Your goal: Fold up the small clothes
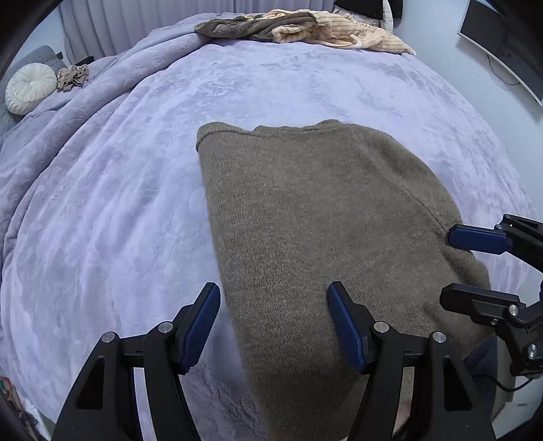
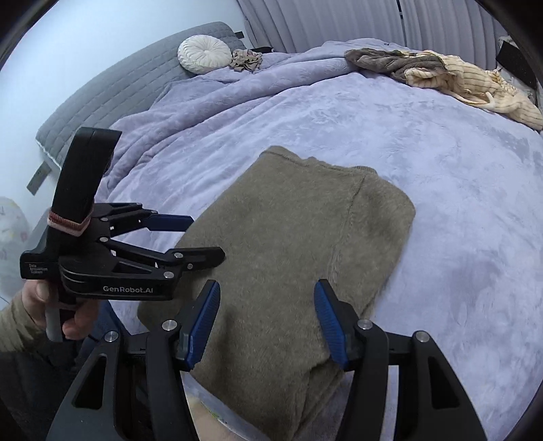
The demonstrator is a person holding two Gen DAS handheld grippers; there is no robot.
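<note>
A brown knit sweater [image 1: 322, 217] lies folded lengthwise on the lilac bed cover, its near end hanging over the bed's front edge; it also shows in the right wrist view [image 2: 298, 244]. My left gripper [image 1: 273, 305] is open and empty, hovering over the sweater's near left edge; it also shows in the right wrist view [image 2: 207, 237]. My right gripper [image 2: 268, 305] is open and empty above the sweater's near part; it also shows at the right of the left wrist view [image 1: 448, 268], beside the sweater's right edge.
A pile of brown and cream striped clothes [image 1: 298, 29] lies at the bed's far edge. A round white cushion [image 1: 29, 88] and a crumpled beige cloth [image 1: 73, 76] sit at the far left by the grey headboard [image 2: 118, 95]. A dark monitor [image 1: 502, 44] hangs at the right.
</note>
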